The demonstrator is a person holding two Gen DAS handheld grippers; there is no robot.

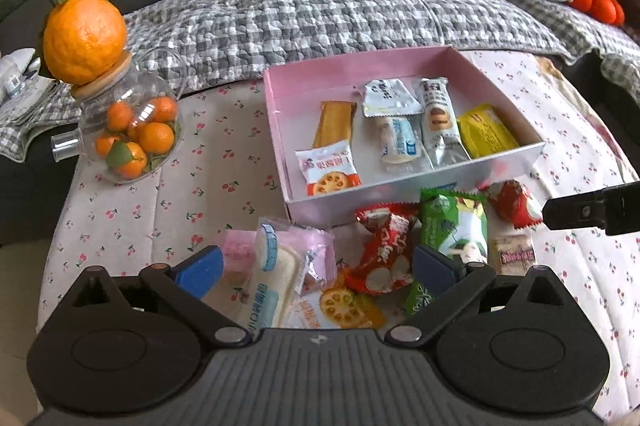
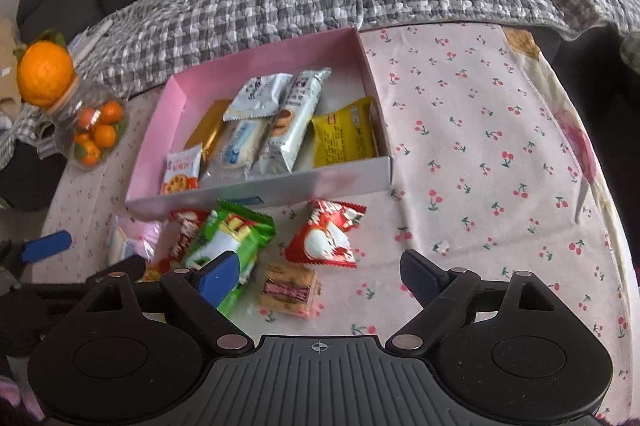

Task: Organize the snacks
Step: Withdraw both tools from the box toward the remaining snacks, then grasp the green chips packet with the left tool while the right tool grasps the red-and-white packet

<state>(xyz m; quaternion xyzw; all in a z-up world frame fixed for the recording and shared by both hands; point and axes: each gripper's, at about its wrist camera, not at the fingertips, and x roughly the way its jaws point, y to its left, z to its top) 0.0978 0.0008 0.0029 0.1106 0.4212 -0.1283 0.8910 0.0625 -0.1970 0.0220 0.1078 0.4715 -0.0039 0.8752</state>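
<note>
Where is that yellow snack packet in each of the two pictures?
Left wrist view: the yellow packet lies at the right end of the pink box, right of centre.
Right wrist view: the yellow packet is at the box's right end, near the picture's middle.
Shared landmark: the pink box.

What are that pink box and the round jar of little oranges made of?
The pink box looks like thin glossy cardboard: straight folded walls with a soft sheen. The jar looks like clear glass, see-through with bright glints; its lid seems pale wood.
</note>
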